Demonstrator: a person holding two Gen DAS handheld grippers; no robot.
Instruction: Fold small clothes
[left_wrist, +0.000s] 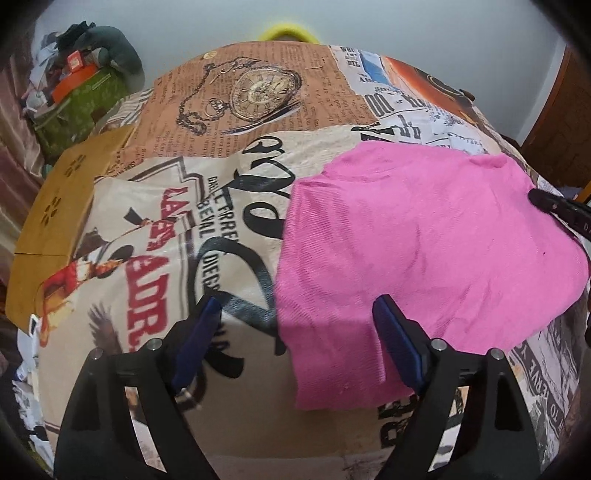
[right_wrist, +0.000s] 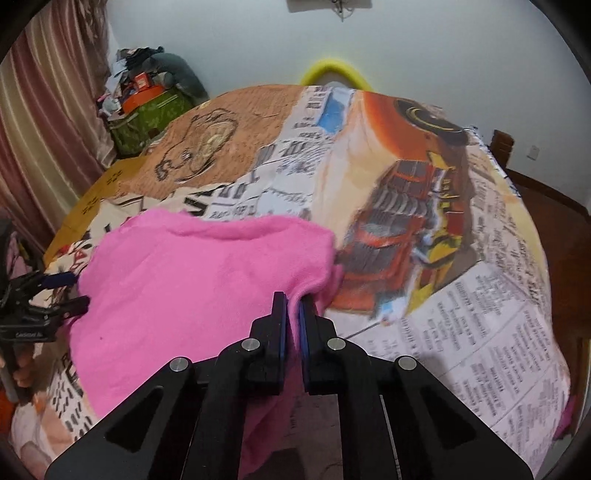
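Observation:
A pink knit garment (left_wrist: 424, 240) lies spread flat on a bed cover printed with newspaper pictures (left_wrist: 258, 147). My left gripper (left_wrist: 295, 306) stands open over the garment's near left corner. One blue pad rests over the pink cloth and the other over the bare cover. In the right wrist view the garment (right_wrist: 203, 280) fills the left half, and my right gripper (right_wrist: 293, 299) is shut on a fold of its right edge. The right gripper's tip (left_wrist: 554, 206) shows at the garment's far right side, and the left gripper (right_wrist: 55, 291) shows at its left edge.
A cluttered green box (right_wrist: 147, 114) and a striped curtain (right_wrist: 44, 129) stand beyond the bed's far left. A yellow curved object (right_wrist: 332, 75) rises behind the bed. A mustard panel (left_wrist: 55, 221) lies on the left, with wooden furniture (left_wrist: 565, 122) at the right.

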